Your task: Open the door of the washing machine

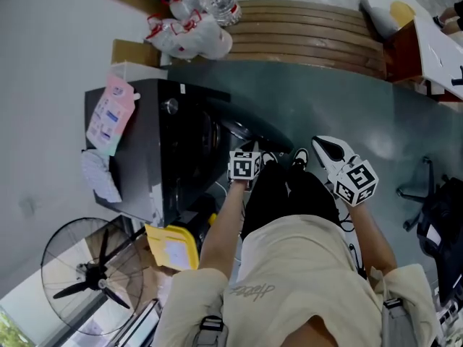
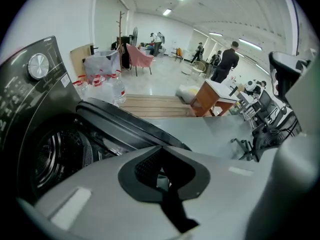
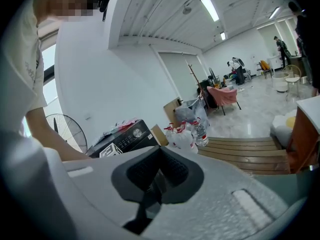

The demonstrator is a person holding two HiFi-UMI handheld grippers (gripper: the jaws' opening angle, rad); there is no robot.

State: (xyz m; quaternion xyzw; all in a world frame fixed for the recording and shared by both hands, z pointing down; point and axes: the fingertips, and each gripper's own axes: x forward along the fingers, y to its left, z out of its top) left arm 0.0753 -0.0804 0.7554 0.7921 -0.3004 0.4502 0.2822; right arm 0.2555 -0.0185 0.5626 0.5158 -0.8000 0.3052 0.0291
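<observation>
Black washing machine sits on the left with its round door swung open, left tool near the door and right tool further right, both pressed together on nothing.

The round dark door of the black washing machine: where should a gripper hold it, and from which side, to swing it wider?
Probably the free end of the rim of the round dark door, approached from the grey floor side. The door already stands swung away from the metal drum, so its thin curved rim is exposed for jaws to straddle.
</observation>
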